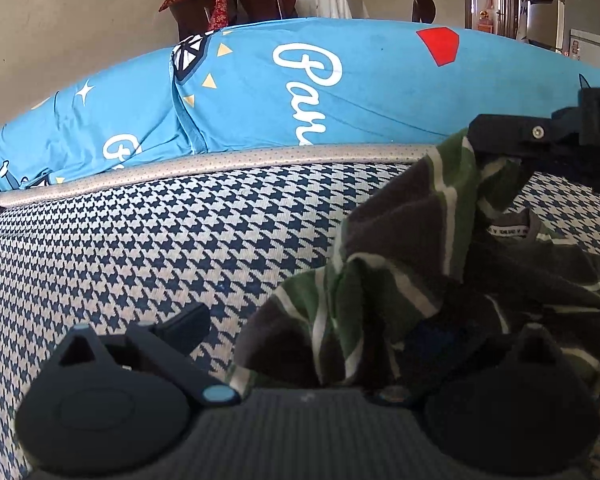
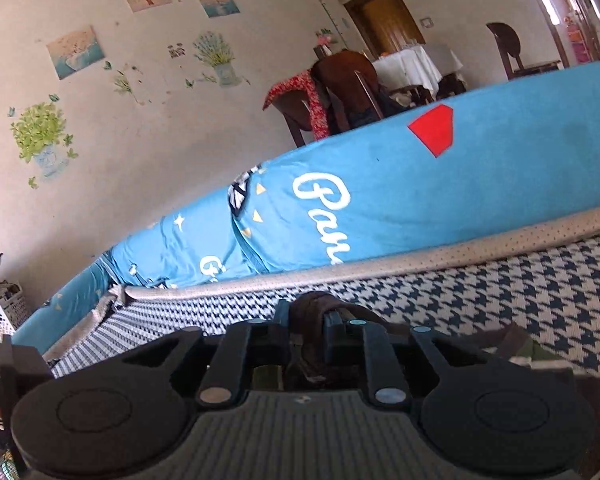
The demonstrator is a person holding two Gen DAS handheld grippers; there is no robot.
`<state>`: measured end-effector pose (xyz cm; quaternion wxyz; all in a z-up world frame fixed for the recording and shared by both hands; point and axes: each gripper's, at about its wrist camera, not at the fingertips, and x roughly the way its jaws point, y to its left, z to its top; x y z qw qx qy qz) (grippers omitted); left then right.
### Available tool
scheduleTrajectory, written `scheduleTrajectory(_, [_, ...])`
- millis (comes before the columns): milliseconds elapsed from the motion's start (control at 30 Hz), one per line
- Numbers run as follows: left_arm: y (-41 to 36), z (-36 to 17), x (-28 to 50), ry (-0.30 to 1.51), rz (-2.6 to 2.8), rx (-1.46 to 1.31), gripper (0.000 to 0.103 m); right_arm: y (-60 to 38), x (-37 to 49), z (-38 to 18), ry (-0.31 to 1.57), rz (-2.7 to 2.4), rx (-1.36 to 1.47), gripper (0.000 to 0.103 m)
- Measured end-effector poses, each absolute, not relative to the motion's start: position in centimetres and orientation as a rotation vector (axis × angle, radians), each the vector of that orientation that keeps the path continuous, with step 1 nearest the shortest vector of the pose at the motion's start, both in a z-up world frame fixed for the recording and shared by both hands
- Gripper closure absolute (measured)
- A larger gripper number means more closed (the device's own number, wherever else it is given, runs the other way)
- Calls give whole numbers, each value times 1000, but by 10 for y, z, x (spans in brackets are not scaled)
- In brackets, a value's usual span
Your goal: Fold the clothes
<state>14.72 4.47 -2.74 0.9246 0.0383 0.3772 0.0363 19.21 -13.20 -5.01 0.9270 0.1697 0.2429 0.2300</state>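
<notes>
A striped shirt (image 1: 412, 264) in green, grey and white lies bunched on the houndstooth surface (image 1: 140, 248), its neck label showing at the right. One end of it is lifted by my right gripper (image 1: 496, 148), which pinches the cloth from the upper right. My left gripper (image 1: 308, 320) is open; its left finger (image 1: 188, 322) rests spread out on the surface, while the shirt drapes over the right finger and hides it. In the right wrist view my right gripper (image 2: 312, 308) is shut on a dark fold of the shirt (image 2: 306, 318), and more of the cloth trails off at the lower right.
A long blue cushion (image 1: 360, 88) with white lettering lies along the back behind a grey piped edge (image 1: 220, 160). Beyond it are wooden chairs (image 2: 340, 88), a white-clothed table (image 2: 412, 62) and a decorated wall. A white basket (image 2: 4, 316) stands at the far left.
</notes>
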Motion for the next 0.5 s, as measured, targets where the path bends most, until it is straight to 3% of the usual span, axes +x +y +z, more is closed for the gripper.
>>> scheduleTrajectory(133, [46, -28, 148, 779, 72, 73, 0, -138, 195, -55, 524, 438, 379, 45])
scheduleTrajectory(500, [49, -31, 150, 783, 70, 61, 0, -157, 194, -56, 523, 354, 403, 40])
